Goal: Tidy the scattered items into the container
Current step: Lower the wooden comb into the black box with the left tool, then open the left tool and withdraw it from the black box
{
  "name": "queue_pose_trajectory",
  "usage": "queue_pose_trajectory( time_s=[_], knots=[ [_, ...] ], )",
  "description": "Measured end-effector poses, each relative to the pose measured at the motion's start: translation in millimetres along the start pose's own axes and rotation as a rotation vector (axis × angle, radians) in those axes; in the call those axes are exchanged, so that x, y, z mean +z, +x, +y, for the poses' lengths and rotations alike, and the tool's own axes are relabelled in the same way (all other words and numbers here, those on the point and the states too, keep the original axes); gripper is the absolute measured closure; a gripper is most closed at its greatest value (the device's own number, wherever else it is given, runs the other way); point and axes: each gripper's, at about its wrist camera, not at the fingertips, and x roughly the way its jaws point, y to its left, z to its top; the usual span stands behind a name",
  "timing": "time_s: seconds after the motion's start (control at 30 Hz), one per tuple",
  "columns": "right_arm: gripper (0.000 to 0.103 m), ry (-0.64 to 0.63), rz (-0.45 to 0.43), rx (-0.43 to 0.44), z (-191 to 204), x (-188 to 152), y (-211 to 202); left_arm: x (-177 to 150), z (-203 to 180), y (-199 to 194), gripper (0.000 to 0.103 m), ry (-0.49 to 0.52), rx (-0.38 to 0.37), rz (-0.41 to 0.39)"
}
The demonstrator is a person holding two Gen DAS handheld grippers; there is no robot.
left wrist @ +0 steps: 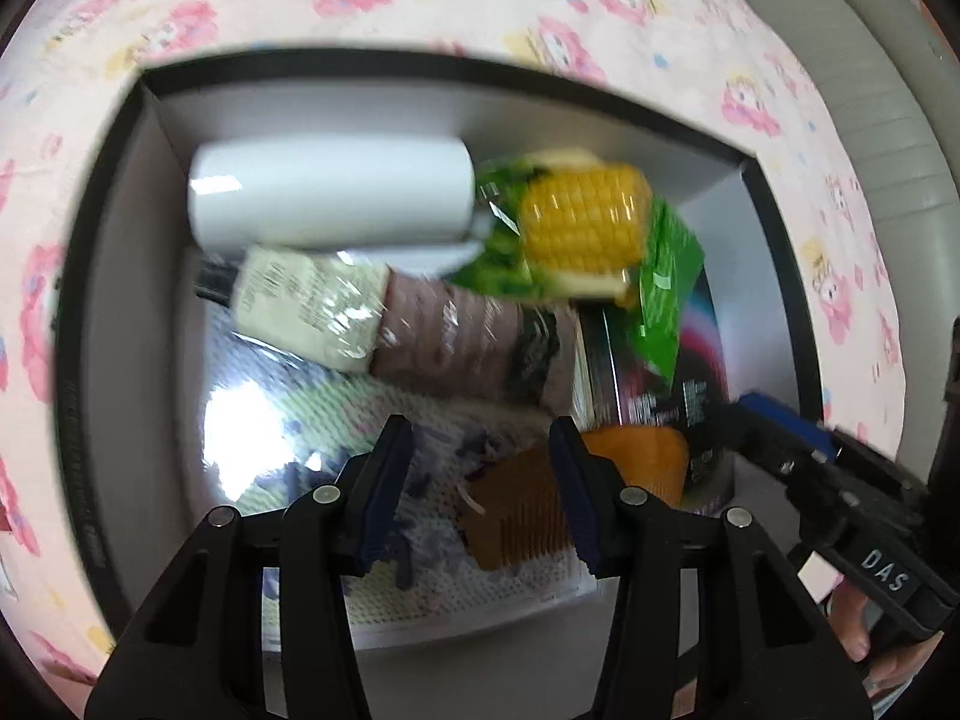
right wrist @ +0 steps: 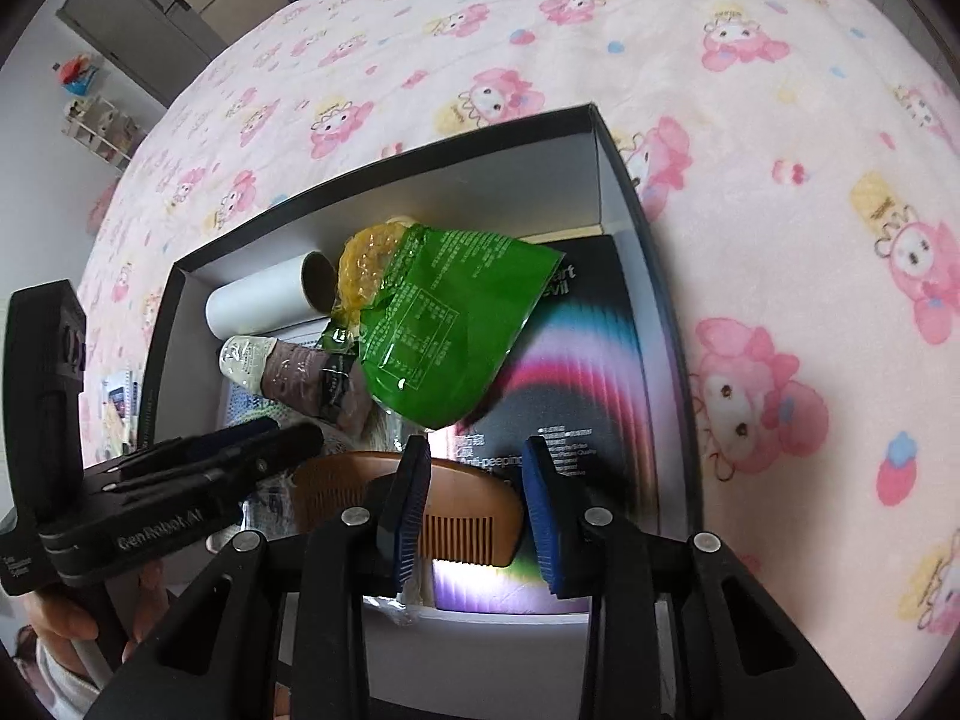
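Lying flat in the box [right wrist: 606,168], the wooden comb [right wrist: 462,516] is near its front wall, below the green packet [right wrist: 444,324]. It looks light, stiff and thin; its solid spine seems best to grip. Left gripper [left wrist: 483,480] and right gripper [right wrist: 477,498] hover narrow, holding nothing. Comb's ends are hidden

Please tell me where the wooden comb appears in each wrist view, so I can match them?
Left wrist view: the comb lies low centre, beside the left claw.
Right wrist view: comb low centre, behind the right claw.
Shared landmark: the corn in its green bag, in the box.
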Motion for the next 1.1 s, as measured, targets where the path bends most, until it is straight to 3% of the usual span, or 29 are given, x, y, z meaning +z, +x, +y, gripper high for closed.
queue_pose_trajectory(
  time_s=[0.1,0.3,0.4,0.53,0.77,0.9,1.03,1.1],
  knots=[
    [0.075,-0.010,0.000,0.004,0,-2,-2,-7,-8,3,0.055,0.017,0.002,0.002],
    [0.075,-0.001,-0.008,-0.014,-1,-2,-3,-13,-28,5,0.055,0.051,-0.075,0.028],
    [0.075,-0.010,-0.012,-0.030,-1,-4,-5,-22,-17,-6,0.055,0.037,-0.025,0.005],
    [0.074,-0.041,0.009,-0.031,1,-7,-2,-29,-6,-8,0.055,0.018,-0.066,0.054],
    [0.072,-0.108,0.066,-0.074,6,-11,1,-31,-27,5,0.072,0.069,-0.025,0.057],
    [0.071,-0.110,0.038,-0.147,-1,-16,-6,-32,-40,11,0.072,0.091,-0.062,0.076],
    [0.071,-0.088,0.020,-0.150,-5,-18,-9,-29,-38,10,0.072,0.081,-0.098,0.078],
    [0.071,-0.092,0.011,-0.156,-3,-19,-11,-18,-29,6,0.067,0.084,-0.087,0.056]
  ],
)
